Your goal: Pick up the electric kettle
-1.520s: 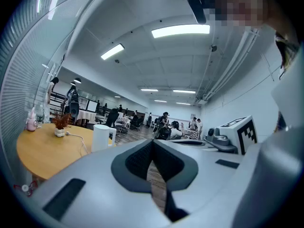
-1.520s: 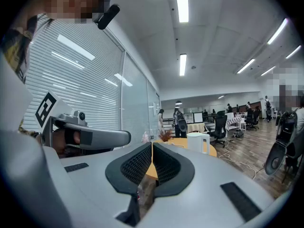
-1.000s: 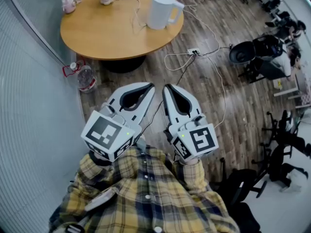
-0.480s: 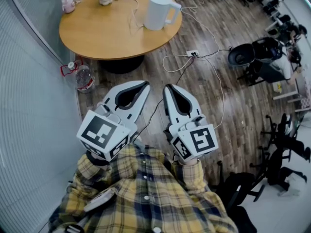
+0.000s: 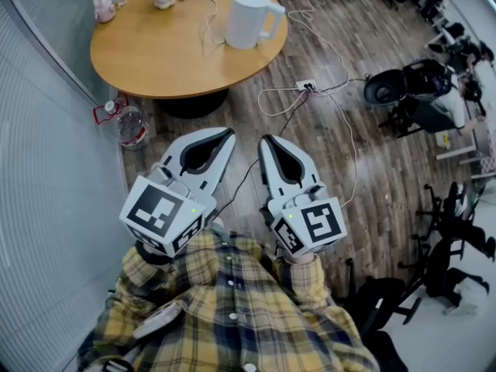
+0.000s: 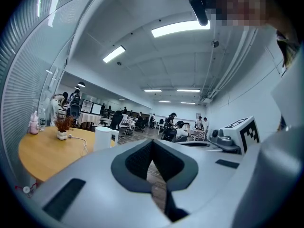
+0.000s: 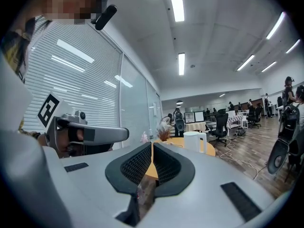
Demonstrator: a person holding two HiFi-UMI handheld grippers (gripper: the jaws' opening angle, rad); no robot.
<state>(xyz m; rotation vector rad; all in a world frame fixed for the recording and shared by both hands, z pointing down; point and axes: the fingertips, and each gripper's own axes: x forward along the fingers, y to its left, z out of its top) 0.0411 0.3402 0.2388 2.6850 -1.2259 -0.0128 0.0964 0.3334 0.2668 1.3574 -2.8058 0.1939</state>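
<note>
Sitting on round table [image 5: 155, 53], kettle [image 5: 246, 18], plank floor [image 5: 387, 177]

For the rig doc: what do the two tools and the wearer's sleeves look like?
Left tool and right tool: pale grey, tapering, with black ribbed pads. Each carries a cube with black-and-white square markers and a green light. Sleeves: yellow-navy plaid.

Bright, even light from ceiling strip lights [image 6: 180, 28] — shadows faint, near surfaces softly blurred — with fisheye bending and dark corners in both gripper views.
</note>
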